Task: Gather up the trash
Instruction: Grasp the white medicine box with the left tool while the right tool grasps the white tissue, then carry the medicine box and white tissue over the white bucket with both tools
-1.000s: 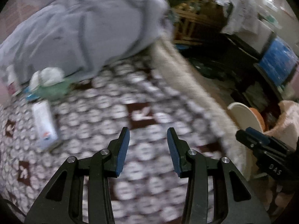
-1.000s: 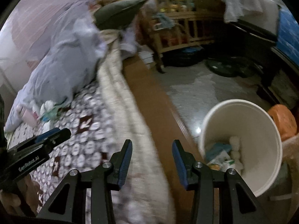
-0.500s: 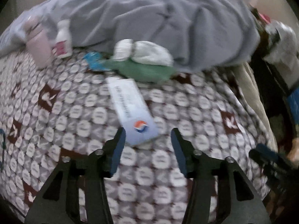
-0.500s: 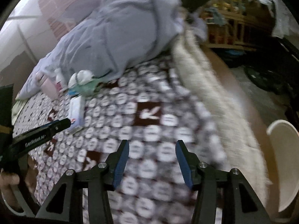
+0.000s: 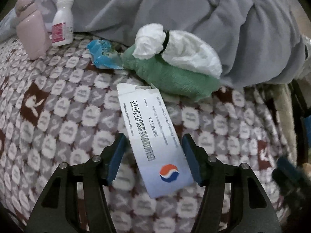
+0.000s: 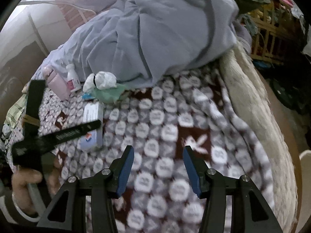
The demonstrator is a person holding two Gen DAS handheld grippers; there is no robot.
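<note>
A white tablet box [image 5: 153,139] lies flat on the patterned bed blanket [image 5: 58,104]. My left gripper [image 5: 153,145] is open with its fingers on either side of the box's near half, not closed on it. Beyond it lie a white wad tied with a black band [image 5: 175,46], a green cloth [image 5: 175,77] and a blue wrapper [image 5: 101,52]. My right gripper [image 6: 158,159] is open and empty above the blanket, to the right of the box [image 6: 91,124] and of the left gripper's finger [image 6: 64,134].
A pink bottle [image 5: 32,27] and a white pill bottle [image 5: 63,22] stand at the far left against a rumpled grey-blue duvet [image 5: 194,5]. The bed's fleecy edge [image 6: 258,104] runs down the right; a white bin rim [image 6: 305,159] shows at the far right.
My left gripper has swung from the bed edge to the tablet box and now straddles it. My right gripper has turned away from the white bin toward the bed.
</note>
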